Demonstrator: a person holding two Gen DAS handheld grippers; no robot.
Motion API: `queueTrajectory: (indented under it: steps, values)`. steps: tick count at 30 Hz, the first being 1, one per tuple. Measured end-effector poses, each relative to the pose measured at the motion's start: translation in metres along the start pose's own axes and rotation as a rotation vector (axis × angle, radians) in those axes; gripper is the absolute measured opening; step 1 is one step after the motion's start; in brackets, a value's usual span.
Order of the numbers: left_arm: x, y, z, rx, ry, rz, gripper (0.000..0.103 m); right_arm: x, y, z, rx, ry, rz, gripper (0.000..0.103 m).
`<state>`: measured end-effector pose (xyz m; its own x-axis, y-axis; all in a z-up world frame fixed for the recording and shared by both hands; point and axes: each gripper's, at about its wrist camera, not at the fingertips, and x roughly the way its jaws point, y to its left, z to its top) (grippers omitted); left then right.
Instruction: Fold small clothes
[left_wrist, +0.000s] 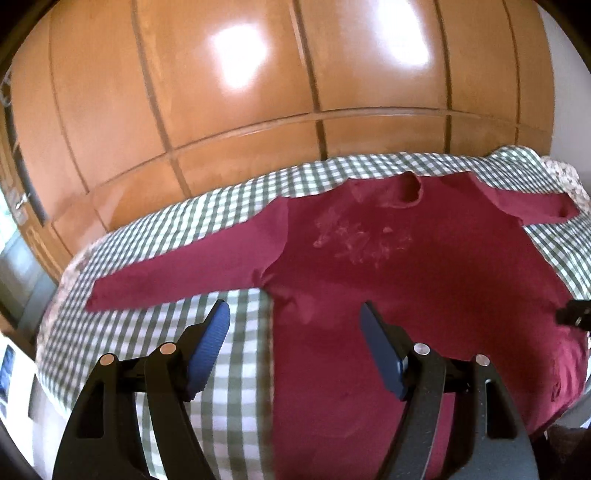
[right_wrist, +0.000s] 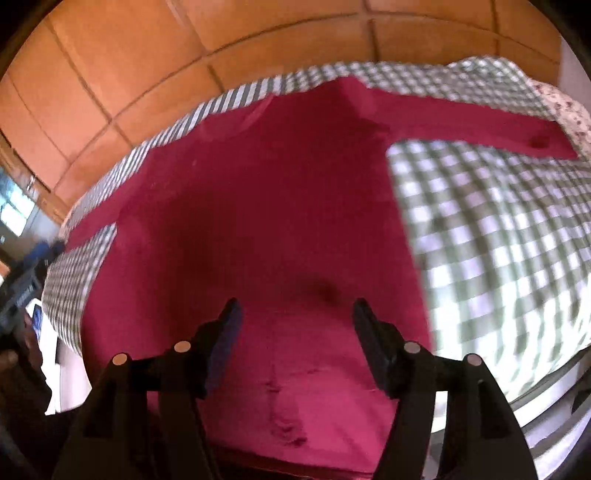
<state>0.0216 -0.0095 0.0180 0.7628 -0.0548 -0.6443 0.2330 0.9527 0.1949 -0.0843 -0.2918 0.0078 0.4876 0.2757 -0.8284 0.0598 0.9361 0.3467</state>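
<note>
**Shirt flat, nothing gripped**

The shirt (left_wrist: 388, 266) lies spread on the checked bed (left_wrist: 221, 206), sleeves out. Left claw (left_wrist: 295, 314) and right claw (right_wrist: 293, 310) hover spread, empty. A shallow pinch could catch the sheet too.

A glossy wooden wardrobe (left_wrist: 295, 74) with panelled doors fills the back, catching bright window glare. A green-checked sheet (left_wrist: 229, 206) covers the bed.
</note>
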Motion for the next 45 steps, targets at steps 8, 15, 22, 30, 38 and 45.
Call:
queueTrajectory:
  steps: [8, 15, 22, 30, 38, 45]
  values:
    - [0.014, -0.017, 0.008, 0.054, 0.013, -0.016, 0.072, 0.02, 0.002, -0.013, 0.017, 0.044, 0.021, 0.07]
    - [0.026, -0.025, 0.01, 0.069, 0.043, -0.018, 0.072, 0.02, -0.004, -0.013, 0.003, 0.05, 0.058, 0.073]
    - [0.043, -0.031, 0.01, 0.084, 0.079, -0.014, 0.072, -0.001, -0.061, 0.016, 0.225, -0.056, 0.15, 0.069]
    - [0.089, -0.033, -0.001, 0.033, 0.215, -0.064, 0.072, -0.007, -0.201, 0.052, 0.633, -0.223, 0.062, 0.068]
    - [0.117, -0.017, -0.016, -0.139, 0.301, -0.123, 0.078, -0.011, -0.326, 0.082, 0.975, -0.404, -0.009, 0.059]
    - [0.119, -0.022, -0.016, -0.129, 0.294, -0.103, 0.08, -0.005, -0.373, 0.119, 1.03, -0.432, -0.093, 0.036]
